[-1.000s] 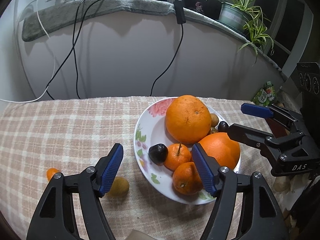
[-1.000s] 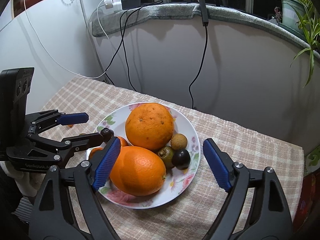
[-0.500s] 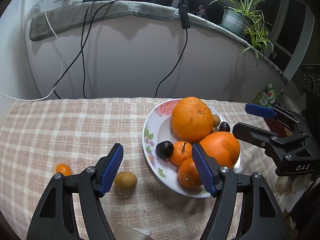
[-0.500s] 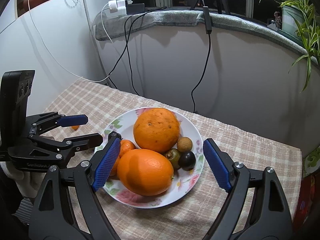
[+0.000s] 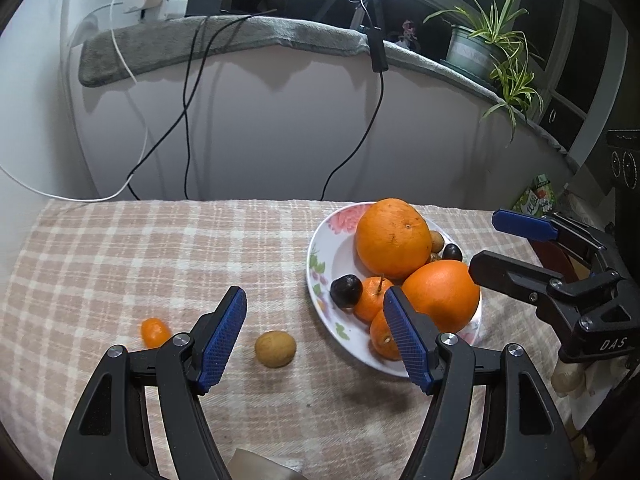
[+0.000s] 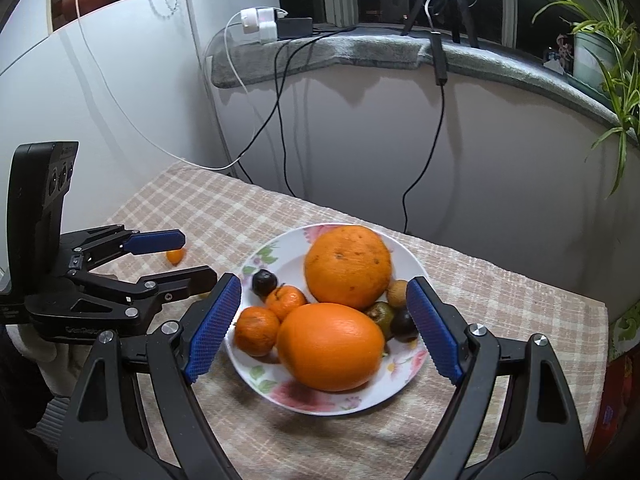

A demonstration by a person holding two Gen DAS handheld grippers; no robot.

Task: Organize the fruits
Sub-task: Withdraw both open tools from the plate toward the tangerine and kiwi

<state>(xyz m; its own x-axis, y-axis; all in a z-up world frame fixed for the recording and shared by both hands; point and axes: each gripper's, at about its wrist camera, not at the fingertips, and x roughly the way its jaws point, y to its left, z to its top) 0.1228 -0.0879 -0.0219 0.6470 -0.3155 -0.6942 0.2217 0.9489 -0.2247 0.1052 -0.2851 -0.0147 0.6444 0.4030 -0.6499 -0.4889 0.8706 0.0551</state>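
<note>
A white floral plate (image 5: pixel 325 256) (image 6: pixel 404 262) holds two large oranges (image 5: pixel 393 237) (image 6: pixel 330 346), two small mandarins (image 6: pixel 256 330), dark plums (image 5: pixel 346 290) and small brown fruits. A brown kiwi-like fruit (image 5: pixel 275 349) and a small orange kumquat (image 5: pixel 154 331) lie on the checked cloth left of the plate. My left gripper (image 5: pixel 316 336) is open and empty, above the cloth with the brown fruit between its fingers' lines. My right gripper (image 6: pixel 320 328) is open and empty, hovering over the plate's front. The kumquat also shows in the right wrist view (image 6: pixel 176 256).
The checked cloth (image 5: pixel 160 248) covers a small table against a curved white wall. Black and white cables (image 5: pixel 186 120) hang from a grey sill with chargers. A potted spider plant (image 5: pixel 484 48) stands on the sill. A green packet (image 5: pixel 536 198) lies beyond the table's right edge.
Both grippers have pulled back and left from the plate. The left view now takes in more cloth, with the brown fruit and kumquat nearer the middle. Both stay open.
</note>
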